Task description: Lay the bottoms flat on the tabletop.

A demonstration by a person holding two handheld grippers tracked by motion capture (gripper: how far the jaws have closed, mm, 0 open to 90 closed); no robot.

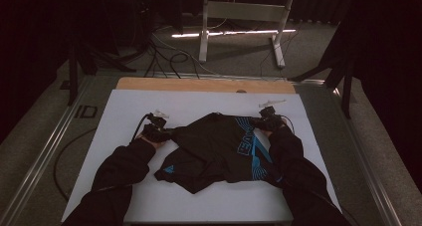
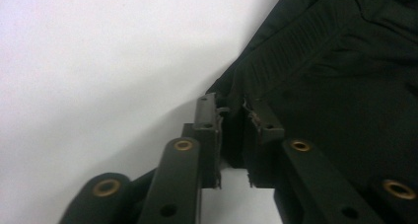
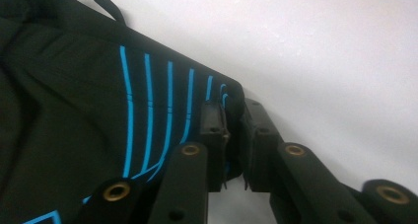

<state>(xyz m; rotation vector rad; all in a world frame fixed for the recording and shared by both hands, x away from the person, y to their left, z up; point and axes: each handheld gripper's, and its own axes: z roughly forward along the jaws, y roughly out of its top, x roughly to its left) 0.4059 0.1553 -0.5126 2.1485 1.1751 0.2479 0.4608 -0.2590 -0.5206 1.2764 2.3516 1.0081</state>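
A corner of the black cloth shorts with blue stripes (image 1: 221, 149) is being pinched tight by each claw, left (image 2: 231, 113) and right (image 3: 235, 110), on the white bench (image 1: 119, 111) in a dark room.

White table (image 1: 149, 106), floor cables (image 1: 164, 54)

A white tabletop (image 1: 129, 109) with a wooden far edge (image 1: 199, 84) is seen on grey carpeted floor (image 1: 308, 56). Beyond it, a white metal frame (image 1: 244, 12) is lit by a bright strip of light (image 1: 229, 33). Black cables (image 1: 164, 56) are strewn across the floor. The surroundings are dark.
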